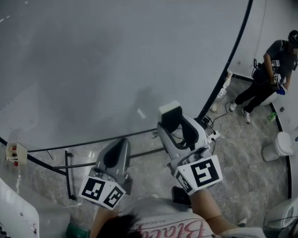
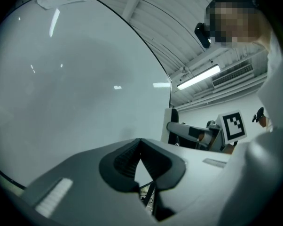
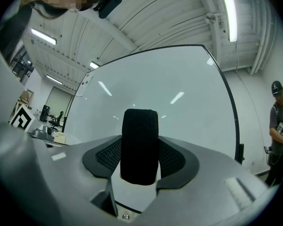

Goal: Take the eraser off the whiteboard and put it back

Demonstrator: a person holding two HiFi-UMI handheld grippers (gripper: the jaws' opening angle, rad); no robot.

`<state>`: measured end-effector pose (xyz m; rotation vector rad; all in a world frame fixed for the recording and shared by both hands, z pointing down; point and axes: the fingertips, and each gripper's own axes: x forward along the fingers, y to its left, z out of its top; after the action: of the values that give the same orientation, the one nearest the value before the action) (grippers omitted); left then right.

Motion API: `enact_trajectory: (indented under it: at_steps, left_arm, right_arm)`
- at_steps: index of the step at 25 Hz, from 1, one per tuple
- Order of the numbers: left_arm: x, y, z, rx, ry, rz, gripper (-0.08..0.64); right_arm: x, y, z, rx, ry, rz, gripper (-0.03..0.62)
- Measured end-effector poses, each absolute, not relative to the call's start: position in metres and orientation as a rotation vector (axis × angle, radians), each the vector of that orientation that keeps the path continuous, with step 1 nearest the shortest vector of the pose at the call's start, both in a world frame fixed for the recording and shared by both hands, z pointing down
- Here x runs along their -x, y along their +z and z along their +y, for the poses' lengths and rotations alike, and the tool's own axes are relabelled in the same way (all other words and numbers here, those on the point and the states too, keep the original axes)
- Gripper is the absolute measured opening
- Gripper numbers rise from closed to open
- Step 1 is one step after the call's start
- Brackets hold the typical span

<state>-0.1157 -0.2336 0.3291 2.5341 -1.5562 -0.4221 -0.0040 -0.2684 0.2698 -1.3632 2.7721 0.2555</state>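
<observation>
Gripping black eraser [image 3: 139,140], right gripper [image 1: 176,125] jaws stand wide around it; left gripper [image 2: 140,149] pinched together, empty.

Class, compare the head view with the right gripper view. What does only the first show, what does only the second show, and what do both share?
Only the head view: the marker cube behind the eraser, and a white fixture low at the right.
Only the right gripper view: the ceiling lights overhead.
Both: the whiteboard, the eraser gripped between the jaws of the right gripper, and a person standing off to the right.
</observation>
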Motion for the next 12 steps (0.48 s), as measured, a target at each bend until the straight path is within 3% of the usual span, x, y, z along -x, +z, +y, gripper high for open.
enact_trajectory:
  at_steps: [12]
  left_arm:
    - [0.115, 0.333, -0.231, -2.527, -0.404, -1.574, -0.002]
  right_arm:
    - [0.023, 0.227, -0.318, 1.464, 0.461, 2.728, 0.227]
